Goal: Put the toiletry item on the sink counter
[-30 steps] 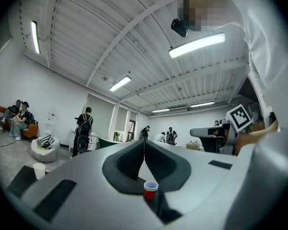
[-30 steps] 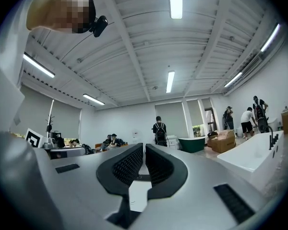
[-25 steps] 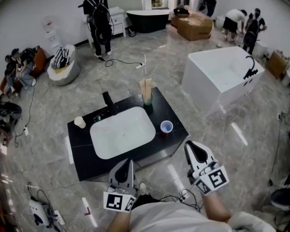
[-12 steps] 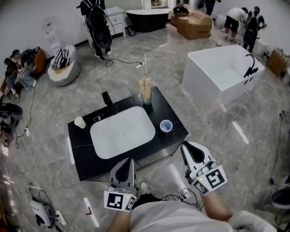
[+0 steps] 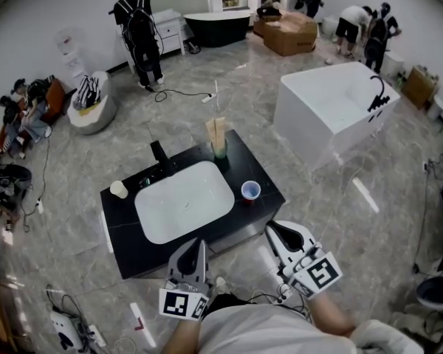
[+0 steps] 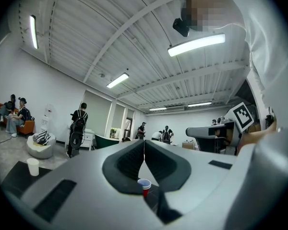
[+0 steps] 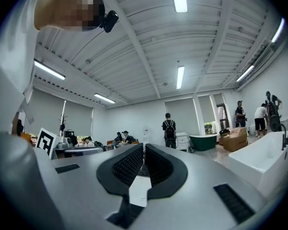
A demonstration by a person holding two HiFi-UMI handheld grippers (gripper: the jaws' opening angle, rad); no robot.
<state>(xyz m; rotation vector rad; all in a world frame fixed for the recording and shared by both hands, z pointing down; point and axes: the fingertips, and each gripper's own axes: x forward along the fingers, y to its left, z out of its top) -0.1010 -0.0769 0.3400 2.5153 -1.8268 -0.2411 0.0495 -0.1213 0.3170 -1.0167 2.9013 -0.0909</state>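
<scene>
The black sink counter (image 5: 122,253) carries a white basin (image 5: 184,201), a black tap (image 5: 159,153) and three small items. These are a white cup (image 5: 118,189) at the left, a red cup with a blue rim (image 5: 250,191) at the right, and a glass of wooden sticks (image 5: 219,142) at the back. My left gripper (image 5: 197,243) hovers at the counter's near edge, shut and empty. My right gripper (image 5: 272,229) hangs off the near right corner, shut with nothing in it. The red cup (image 6: 144,186) shows past the left gripper (image 6: 144,142). The right gripper (image 7: 143,146) points level.
A white bathtub (image 5: 332,109) stands to the right of the counter. Cables (image 5: 181,94) trail over the marble floor. A person with a backpack (image 5: 136,28) stands at the back, others near cardboard boxes (image 5: 288,32), and seated people (image 5: 22,113) at the left.
My right gripper has drifted left, closer to the counter's near right corner. The left gripper has stayed where it was. Both stay shut.
</scene>
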